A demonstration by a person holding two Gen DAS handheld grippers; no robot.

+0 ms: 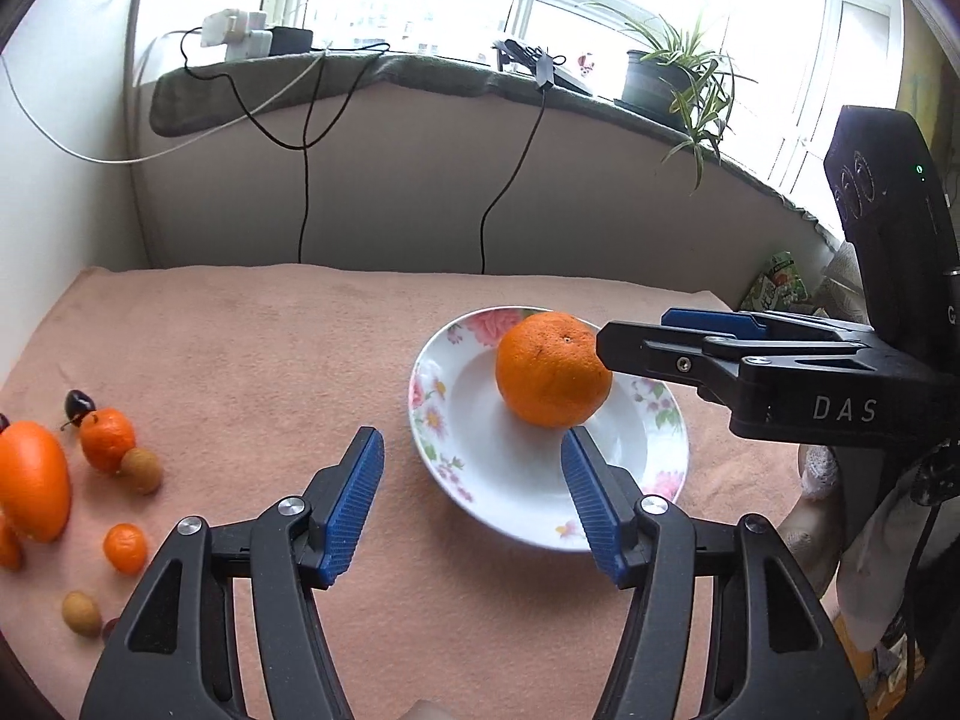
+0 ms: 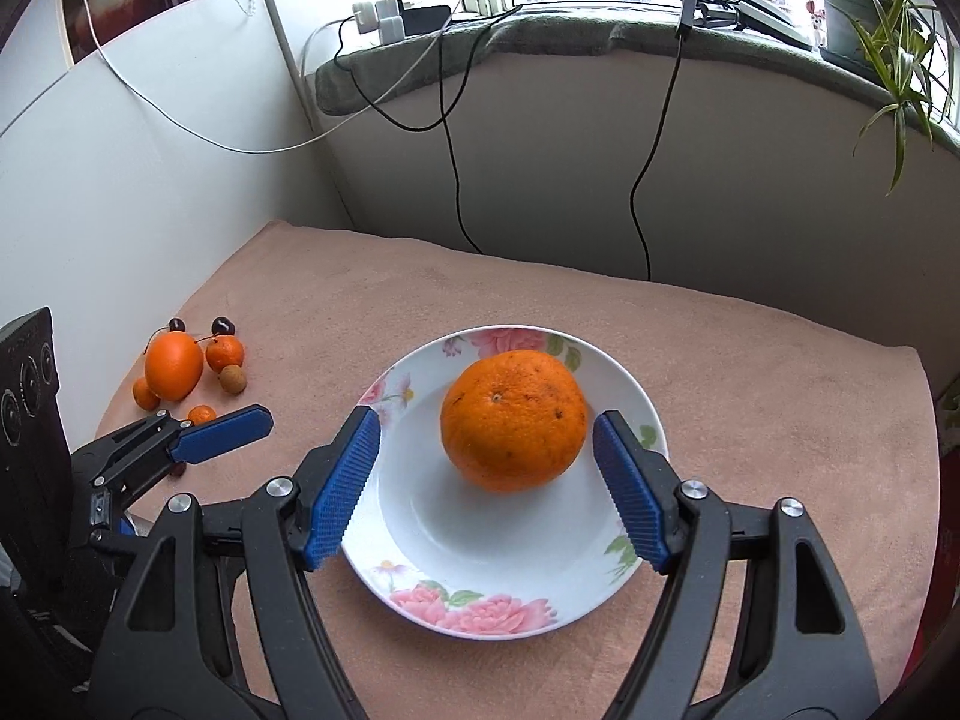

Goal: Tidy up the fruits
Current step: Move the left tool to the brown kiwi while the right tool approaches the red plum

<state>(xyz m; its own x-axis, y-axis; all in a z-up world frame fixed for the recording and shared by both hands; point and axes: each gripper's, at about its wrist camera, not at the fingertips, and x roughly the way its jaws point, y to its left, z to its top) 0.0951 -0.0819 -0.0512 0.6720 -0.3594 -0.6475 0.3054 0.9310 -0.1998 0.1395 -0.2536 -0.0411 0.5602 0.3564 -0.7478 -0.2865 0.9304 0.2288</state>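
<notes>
A large orange (image 2: 513,420) lies in a white floral plate (image 2: 420,534) on the pink cloth. My right gripper (image 2: 486,438) is open, its blue pads on either side of the orange and clear of it. In the left wrist view the orange (image 1: 552,376) and plate (image 1: 480,480) sit ahead to the right. My left gripper (image 1: 473,450) is open and empty above the plate's left rim. A cluster of small fruits lies at the left: an oval orange fruit (image 1: 33,480), small tangerines (image 1: 108,438), lychees (image 1: 141,470) and cherries (image 1: 78,403).
The right gripper's body (image 1: 780,372) reaches in from the right in the left wrist view; the left gripper (image 2: 198,432) shows at the left of the right wrist view. A wall with hanging cables (image 2: 456,168) and a windowsill with a potted plant (image 1: 666,78) stand behind.
</notes>
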